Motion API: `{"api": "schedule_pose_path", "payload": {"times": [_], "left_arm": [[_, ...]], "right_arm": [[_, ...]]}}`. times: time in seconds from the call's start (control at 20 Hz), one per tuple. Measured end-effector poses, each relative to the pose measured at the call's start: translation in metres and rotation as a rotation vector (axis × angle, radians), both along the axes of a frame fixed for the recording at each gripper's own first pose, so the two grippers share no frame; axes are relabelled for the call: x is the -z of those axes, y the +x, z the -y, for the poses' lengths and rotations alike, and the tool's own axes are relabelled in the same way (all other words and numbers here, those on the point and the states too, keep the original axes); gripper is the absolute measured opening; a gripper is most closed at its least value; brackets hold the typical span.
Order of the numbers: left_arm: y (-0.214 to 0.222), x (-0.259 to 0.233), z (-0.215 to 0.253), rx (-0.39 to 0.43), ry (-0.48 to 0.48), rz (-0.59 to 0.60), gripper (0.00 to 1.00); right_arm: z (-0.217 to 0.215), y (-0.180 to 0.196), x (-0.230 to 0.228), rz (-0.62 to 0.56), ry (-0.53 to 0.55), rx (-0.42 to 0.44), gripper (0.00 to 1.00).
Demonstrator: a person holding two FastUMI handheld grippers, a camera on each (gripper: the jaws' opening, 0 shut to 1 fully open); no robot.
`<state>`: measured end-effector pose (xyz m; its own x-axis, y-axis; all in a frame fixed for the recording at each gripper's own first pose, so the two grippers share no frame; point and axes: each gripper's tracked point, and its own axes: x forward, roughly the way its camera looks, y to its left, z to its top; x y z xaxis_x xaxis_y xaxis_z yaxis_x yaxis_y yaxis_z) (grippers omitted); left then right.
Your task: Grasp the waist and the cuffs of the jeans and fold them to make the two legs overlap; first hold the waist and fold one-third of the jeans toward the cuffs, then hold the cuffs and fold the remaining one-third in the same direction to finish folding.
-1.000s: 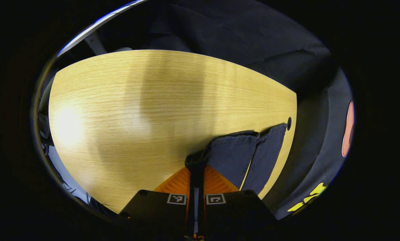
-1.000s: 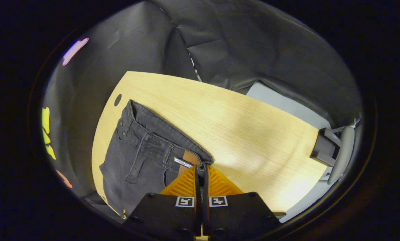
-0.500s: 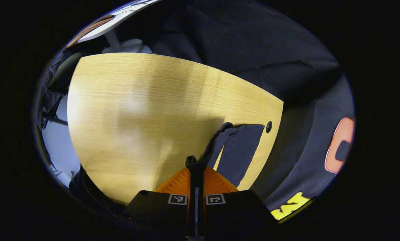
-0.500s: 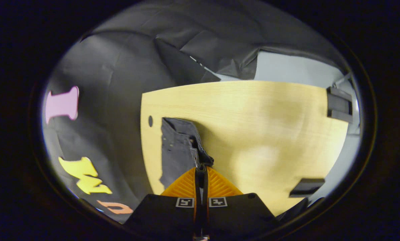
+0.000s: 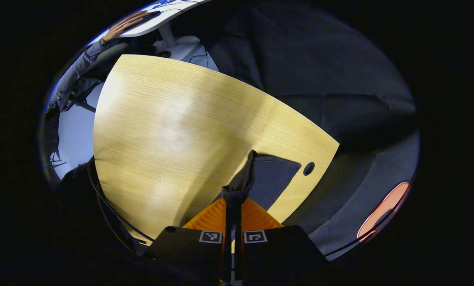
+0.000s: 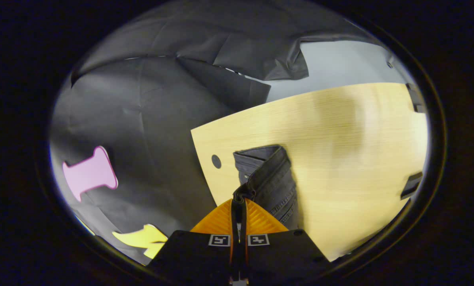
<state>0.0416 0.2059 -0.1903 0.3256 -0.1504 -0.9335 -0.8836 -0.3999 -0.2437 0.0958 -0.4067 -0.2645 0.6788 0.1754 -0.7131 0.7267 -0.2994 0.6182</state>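
Table (image 5: 161, 131): jeans (image 6: 270, 178) in both tongs.

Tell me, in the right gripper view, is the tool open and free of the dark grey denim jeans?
No, the right tool is shut, both fingers pinching the dark grey denim jeans.

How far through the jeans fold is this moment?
Early. Done: both grasps; the left gripper is shut on a cuff, the right gripper on the waist of the jeans. In hand: one leg lifted over the other above the table. Left: settling that overlap, then both one-third folds.
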Motion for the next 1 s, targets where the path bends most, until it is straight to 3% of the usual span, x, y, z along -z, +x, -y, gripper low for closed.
{"api": "schedule_pose_path", "payload": {"times": [0.3,0.5,0.8,0.95,1.0], "left_arm": [[0.072,0.018,-0.007,-0.063,-0.053,-0.004,0.06],[0.115,0.040,-0.007,-0.005,-0.041,-0.008,0.06],[0.165,0.078,-0.005,0.102,-0.032,0.019,0.07],[0.177,0.091,0.006,0.146,-0.076,0.034,0.14],[0.175,0.090,0.011,0.167,-0.086,0.021,0.17]], "right_arm": [[0.003,0.068,0.027,-0.016,0.034,0.048,0.01],[0.002,0.093,0.045,-0.041,0.017,0.015,0.01],[-0.002,0.116,0.075,-0.068,0.034,0.037,0.01],[0.001,0.114,0.086,-0.092,0.016,0.032,0.02],[0.004,0.115,0.087,-0.085,0.006,0.044,0.07]]}}
